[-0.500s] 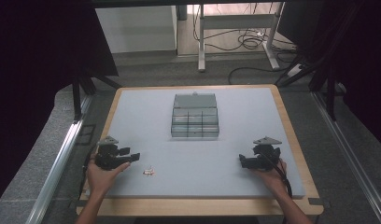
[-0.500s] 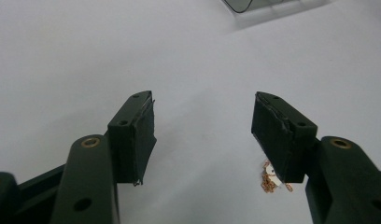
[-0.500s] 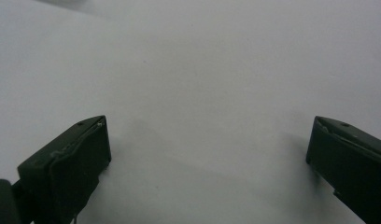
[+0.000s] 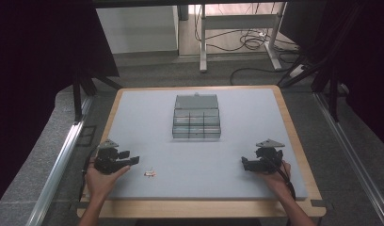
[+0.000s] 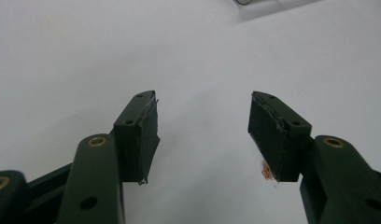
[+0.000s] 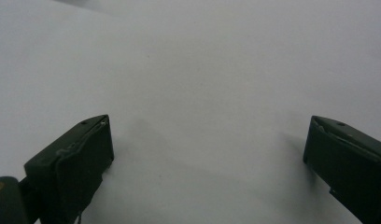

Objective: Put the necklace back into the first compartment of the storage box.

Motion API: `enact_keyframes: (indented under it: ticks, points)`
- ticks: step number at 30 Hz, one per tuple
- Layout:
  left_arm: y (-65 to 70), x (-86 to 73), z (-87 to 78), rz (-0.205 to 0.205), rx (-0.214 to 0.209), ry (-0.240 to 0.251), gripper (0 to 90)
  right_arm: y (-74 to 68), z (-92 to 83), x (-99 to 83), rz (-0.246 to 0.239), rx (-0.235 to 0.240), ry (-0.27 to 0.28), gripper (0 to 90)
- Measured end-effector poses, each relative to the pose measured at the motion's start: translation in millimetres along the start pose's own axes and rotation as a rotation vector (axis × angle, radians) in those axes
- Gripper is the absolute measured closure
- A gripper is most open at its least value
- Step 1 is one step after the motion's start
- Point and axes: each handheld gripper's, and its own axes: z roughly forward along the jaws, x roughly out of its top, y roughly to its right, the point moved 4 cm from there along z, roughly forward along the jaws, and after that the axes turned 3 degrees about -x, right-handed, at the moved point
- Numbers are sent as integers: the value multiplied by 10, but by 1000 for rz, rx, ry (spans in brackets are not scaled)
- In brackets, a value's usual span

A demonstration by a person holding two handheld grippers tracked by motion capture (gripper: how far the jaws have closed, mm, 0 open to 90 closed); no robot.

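Compartment box [image 4: 196, 117] of clear plastic, lid raised, sits at the middle of the grey mat [image 4: 237, 155], toward its far half, with bare mat all round it and well apart from both grippers. A small brownish piece [image 4: 150, 173] lies on the mat near the front edge, just beside the left gripper [image 4: 133, 160]; in the left gripper view it peeks out at the right-hand jaw [image 5: 267, 171]. The left gripper's jaws stand apart, released, holding nothing. The right gripper [image 4: 245, 164] rests near the mat's front right corner, its jaws spread wide over bare mat, empty. The wooden table rim [image 4: 293, 136] frames the mat.
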Motion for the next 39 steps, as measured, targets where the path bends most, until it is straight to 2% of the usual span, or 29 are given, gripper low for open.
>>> enact_keyframes:
  ticks: [6, 12, 17, 25, 31, 34, 36, 39]
  points:
    - [-83, 26, -32, -3, -13, 5, 432, 7, -1, -1, -6, 5, 3, 16]
    - [-65, 49, -83, 6, -12, 17, 434, 7, -9, -8, -4, 7, 4, 18]
    - [30, 130, -171, 41, 1, 23, 434, 7, -9, -9, -2, 6, 5, 18]
    - [243, 235, -248, 89, -23, 25, 447, 8, -7, -9, -2, 6, 6, 18]
    - [345, 242, -225, 115, -43, 8, 452, 7, -9, -9, -3, 6, 5, 18]
    - [409, 244, -202, 130, -58, -1, 451, 8, -10, -10, -4, 8, 6, 19]
    - [474, 240, -172, 136, -85, -9, 453, 7, -10, -11, -5, 8, 6, 19]
    - [537, 220, -124, 154, -93, -32, 469, 4, -13, -13, -8, 5, 7, 21]
